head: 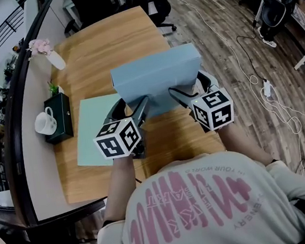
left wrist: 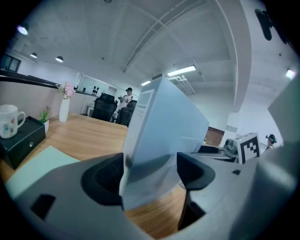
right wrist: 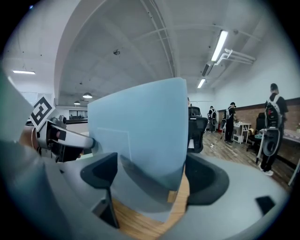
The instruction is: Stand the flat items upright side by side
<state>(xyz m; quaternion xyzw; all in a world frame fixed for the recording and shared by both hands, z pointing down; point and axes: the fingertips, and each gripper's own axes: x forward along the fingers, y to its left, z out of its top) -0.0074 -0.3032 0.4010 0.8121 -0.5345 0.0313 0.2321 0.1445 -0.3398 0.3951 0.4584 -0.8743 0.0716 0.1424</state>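
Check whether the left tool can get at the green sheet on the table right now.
Probably not yet: the left tool is closed on the blue box, so it would have to let go first. The green sheet lies flat right beside it.

box upright on desk, sheet at L

The box, a flat pale blue-grey carton with plain broad faces and a whiter narrow side bearing small print, is raised on its long edge, near upright, over the middle of the table; its near lower edge is clamped by the left gripper at its 7 o'clock and the right gripper at its 5 o'clock. The sheet, a thin pale green rectangle, lies flat on the wood at the box's 8 o'clock, its far right corner meeting the box's lower left corner
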